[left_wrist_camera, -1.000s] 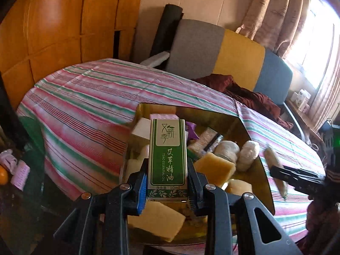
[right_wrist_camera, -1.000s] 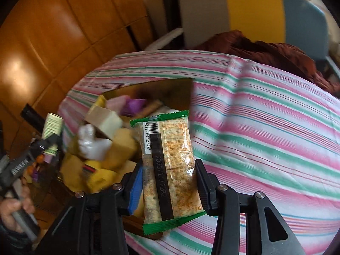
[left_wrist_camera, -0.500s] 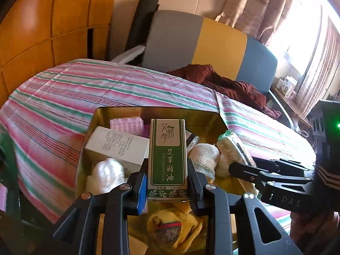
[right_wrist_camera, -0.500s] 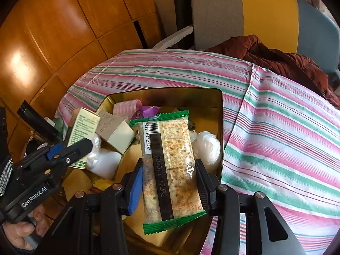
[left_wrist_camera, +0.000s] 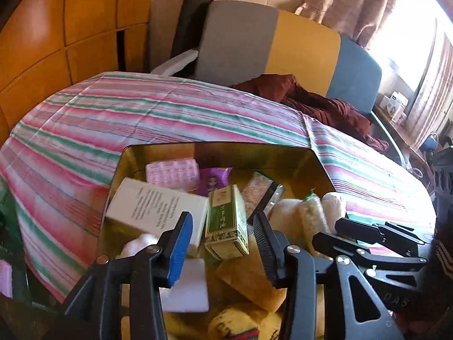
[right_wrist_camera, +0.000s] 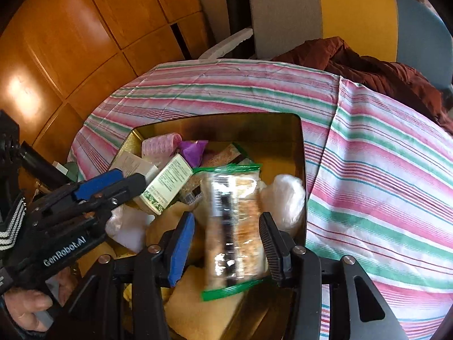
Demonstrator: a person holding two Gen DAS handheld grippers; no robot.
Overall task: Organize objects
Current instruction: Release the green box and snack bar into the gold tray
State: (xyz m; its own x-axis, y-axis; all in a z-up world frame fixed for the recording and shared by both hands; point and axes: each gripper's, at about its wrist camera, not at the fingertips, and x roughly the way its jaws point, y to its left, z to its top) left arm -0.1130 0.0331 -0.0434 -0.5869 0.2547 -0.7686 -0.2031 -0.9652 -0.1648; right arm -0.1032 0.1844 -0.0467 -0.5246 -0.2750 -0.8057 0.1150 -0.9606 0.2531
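A gold tin (left_wrist_camera: 256,155) crowded with boxes and packets is seen on the striped bench (left_wrist_camera: 141,119). The green box (left_wrist_camera: 226,222) lies loose between the left gripper (left_wrist_camera: 222,243)'s just-spread jaws. The blurred cracker packet (right_wrist_camera: 235,226) lies at 12 o'clock between the right gripper (right_wrist_camera: 226,243)'s just-widened jaws.

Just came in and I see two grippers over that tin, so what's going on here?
A person is sorting small items into a gold tin on the striped tablecloth. The left gripper has just been opening: the green box is free of its pads and tilts onto the pile. The right gripper has just been opening too; the cracker packet, blurred, sits between its jaws over the tin, apparently slipping free.
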